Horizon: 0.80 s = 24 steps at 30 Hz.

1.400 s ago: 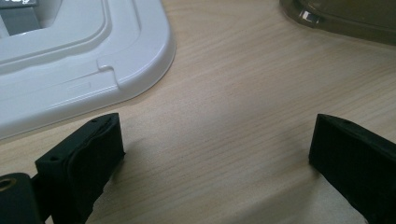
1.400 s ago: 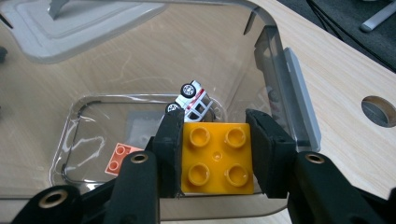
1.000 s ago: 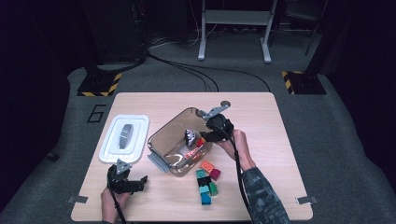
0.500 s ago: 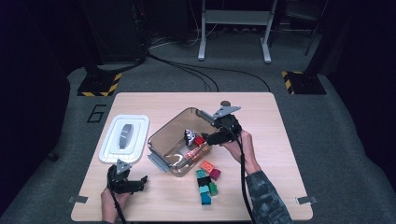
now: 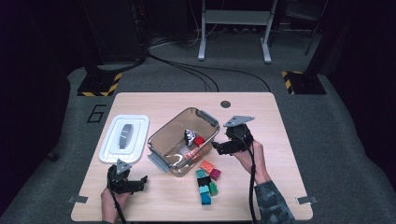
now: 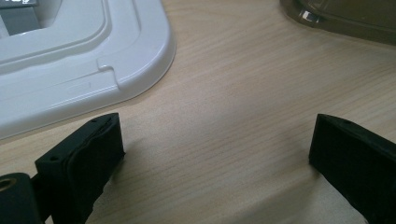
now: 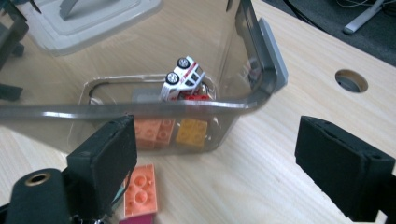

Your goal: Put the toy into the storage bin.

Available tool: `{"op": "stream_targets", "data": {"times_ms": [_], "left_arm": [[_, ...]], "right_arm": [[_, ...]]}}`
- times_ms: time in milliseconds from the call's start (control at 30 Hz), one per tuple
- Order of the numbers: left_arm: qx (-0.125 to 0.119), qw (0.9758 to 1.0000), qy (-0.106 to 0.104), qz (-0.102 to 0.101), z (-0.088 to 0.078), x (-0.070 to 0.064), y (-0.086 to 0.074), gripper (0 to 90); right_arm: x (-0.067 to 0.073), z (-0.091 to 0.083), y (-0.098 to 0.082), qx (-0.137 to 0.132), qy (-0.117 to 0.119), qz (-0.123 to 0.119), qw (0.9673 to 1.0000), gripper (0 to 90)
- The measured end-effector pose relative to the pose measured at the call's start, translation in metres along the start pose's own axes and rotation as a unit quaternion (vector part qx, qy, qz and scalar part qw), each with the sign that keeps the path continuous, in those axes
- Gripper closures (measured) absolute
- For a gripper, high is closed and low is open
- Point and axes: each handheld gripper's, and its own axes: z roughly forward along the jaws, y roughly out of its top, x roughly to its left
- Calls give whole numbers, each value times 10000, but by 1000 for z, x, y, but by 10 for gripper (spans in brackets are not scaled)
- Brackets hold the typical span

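High view: right gripper point(image 5: 215, 147) now just outside the bin point(image 5: 161, 140) rim at 3 o'clock, having just spread its jaws, empty; red brick point(image 5: 199, 140) dropped inside beside toy car point(image 5: 188, 136). Loose bricks point(image 5: 207, 179) wait at 6 o'clock.

Left gripper view: left gripper point(image 6: 212, 158) spread, empty, near lid point(image 6: 79, 65).

Right gripper view: orange brick point(image 7: 141, 190) close outside the wall, plus 2 bricks inside.

White lid point(image 5: 124, 137) left of the bin
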Motion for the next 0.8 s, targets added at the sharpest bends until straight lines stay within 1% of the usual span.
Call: {"op": "stream_targets", "data": {"times_ms": [33,100,167,200,233,267,333,367,400,500,533,633,667,700,767,800], "left_arm": [[0,10000,1,3,0,0,0,30],[0,10000,0,2,0,0,0,29],[0,10000,0,0,0,0,0,29],[0,10000,1,2,0,0,0,30],[-1,10000,0,2,0,0,0,30],[0,10000,1,0,0,0,0,30],[0,10000,0,1,0,0,0,29],[-1,10000,1,0,0,0,0,30],[1,10000,1,5,0,0,0,30],[0,10000,1,1,0,0,0,30],[1,10000,0,0,0,0,0,30],[1,10000,1,-1,0,0,0,29],[3,10000,1,2,0,0,0,29],[1,10000,1,-2,0,0,0,29],[2,10000,1,-1,0,0,0,30],[2,10000,0,-2,0,0,0,29]], "right_arm": [[-1,-1,-3,-13,15,-17,10000,113],[0,-2,-10,8,4,76,10000,106],[0,-2,-17,21,33,116,9999,92],[0,-2,-24,63,35,153,9999,88],[0,-2,-24,63,35,153,9999,88],[1,-1,-32,100,70,149,9998,74],[2,0,-35,140,76,193,9997,74],[2,1,-39,162,88,166,9997,67],[3,2,-43,187,93,230,9995,60],[7,7,-54,300,153,238,9991,30],[7,7,-54,300,153,238,9991,30],[11,13,-63,396,227,266,9986,14],[13,14,-66,442,246,277,9983,13],[13,17,-68,476,264,215,9983,13],[17,21,-72,564,343,262,9975,16],[19,23,-75,593,374,220,9973,30]]}}
